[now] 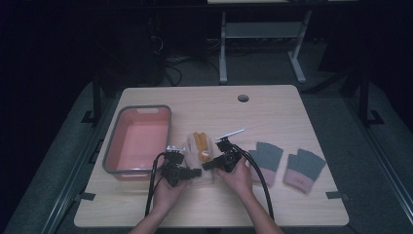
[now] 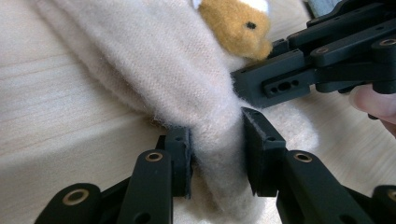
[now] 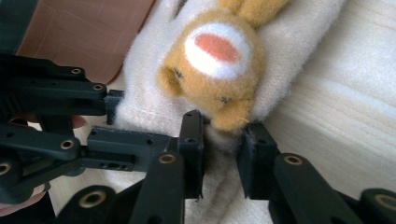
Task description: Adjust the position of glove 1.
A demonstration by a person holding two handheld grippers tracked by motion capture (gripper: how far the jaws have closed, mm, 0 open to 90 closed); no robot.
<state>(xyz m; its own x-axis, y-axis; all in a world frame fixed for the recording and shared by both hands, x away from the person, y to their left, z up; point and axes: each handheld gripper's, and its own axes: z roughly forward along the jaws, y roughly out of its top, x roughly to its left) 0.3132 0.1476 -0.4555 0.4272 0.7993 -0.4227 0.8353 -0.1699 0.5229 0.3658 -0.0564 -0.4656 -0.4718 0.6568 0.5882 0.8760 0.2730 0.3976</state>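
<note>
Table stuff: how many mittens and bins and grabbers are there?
Cream mitten with orange animal: 1
Grey-and-pink gloves: 2
Pink bin: 1
Grippers, left gripper and right gripper, both pinching the cream mitten: 2
Total: 6

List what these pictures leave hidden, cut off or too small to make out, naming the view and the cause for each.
- Cream glove, left gripper view: its cuff end is cut off by the bottom edge, behind the left tool.
- Orange animal patch, right gripper view: its top is cut off by the upper edge.
- Two grey gloves, high view: too small to read cuff details.
- Pink bin, high view: near wall hides the floor beneath it.
</note>
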